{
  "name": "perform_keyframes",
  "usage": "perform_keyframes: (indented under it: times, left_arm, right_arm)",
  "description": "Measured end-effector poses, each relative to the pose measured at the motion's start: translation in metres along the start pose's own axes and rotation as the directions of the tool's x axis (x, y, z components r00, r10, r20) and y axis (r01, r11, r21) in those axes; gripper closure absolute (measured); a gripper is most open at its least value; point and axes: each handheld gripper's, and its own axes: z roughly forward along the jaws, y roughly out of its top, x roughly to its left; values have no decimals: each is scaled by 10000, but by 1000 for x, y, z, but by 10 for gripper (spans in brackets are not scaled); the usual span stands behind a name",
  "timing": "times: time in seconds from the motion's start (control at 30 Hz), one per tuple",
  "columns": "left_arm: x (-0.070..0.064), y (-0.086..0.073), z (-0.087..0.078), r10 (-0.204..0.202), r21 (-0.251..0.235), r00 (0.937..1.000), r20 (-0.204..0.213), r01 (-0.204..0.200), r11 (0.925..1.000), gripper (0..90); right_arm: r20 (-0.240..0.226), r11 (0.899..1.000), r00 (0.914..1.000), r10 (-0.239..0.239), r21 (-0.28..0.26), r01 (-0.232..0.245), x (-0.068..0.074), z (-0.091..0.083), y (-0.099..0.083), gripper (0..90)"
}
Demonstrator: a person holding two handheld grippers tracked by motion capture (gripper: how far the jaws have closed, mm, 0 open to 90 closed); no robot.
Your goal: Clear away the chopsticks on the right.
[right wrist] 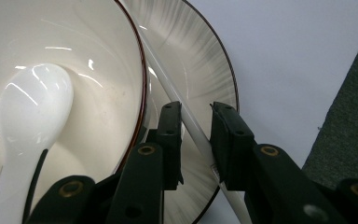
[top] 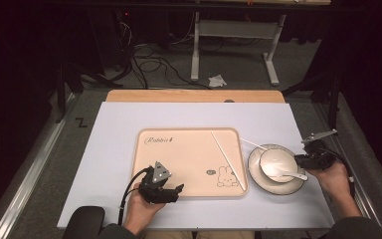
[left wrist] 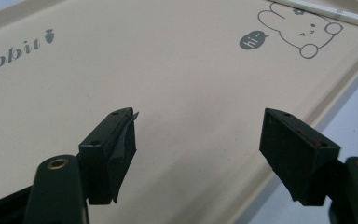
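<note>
A beige tray [top: 179, 149] printed with a rabbit lies mid-table, and one white chopstick [top: 227, 159] rests along its right side. My left gripper [top: 178, 193] hovers open over the tray's front edge; in the left gripper view its jaws [left wrist: 200, 116] stand wide apart above bare tray [left wrist: 144, 70]. To the right, a white bowl [top: 273, 159] holding a white spoon [top: 283, 174] sits on a plate [top: 253, 172]. A second chopstick [top: 252, 144] lies across the plate beside the bowl. My right gripper [right wrist: 196, 109] is shut on this chopstick [right wrist: 168, 79] at the plate's right rim [right wrist: 200, 60].
The tray and plate sit on a pale mat over a wooden table. The table's right edge runs close beside the right gripper [top: 303, 158], with grey floor beyond. Cables and a metal stand are on the floor behind the table.
</note>
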Motion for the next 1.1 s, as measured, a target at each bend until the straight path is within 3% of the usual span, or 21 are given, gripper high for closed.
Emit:
perform_keyframes:
  times: [0.5, 0.7, 1.03, 1.1]
  left_arm:
    - [-2, 0, 0, 112, -188, 9999, 91, -110, 9998, 278]
    - [-2, 0, 1, 96, -192, 9999, 134, -94, 9998, 283]
    - [2, 2, 2, 8, -261, 9999, 146, -4, 9997, 281]
    - [3, 4, 4, -153, -299, 9992, 358, 164, 9994, 281]
  right_arm:
    - [94, 9988, 9989, -468, 123, 467, 3, 5, 0, 843]
    - [163, 9991, 9990, -422, 66, 421, 3, 4, -2, 854]
    - [762, 9963, 9970, 144, -853, -79, 1, -14, -12, 861]
    - [844, 9938, 9961, 243, -1105, -149, 3, -21, -15, 861]
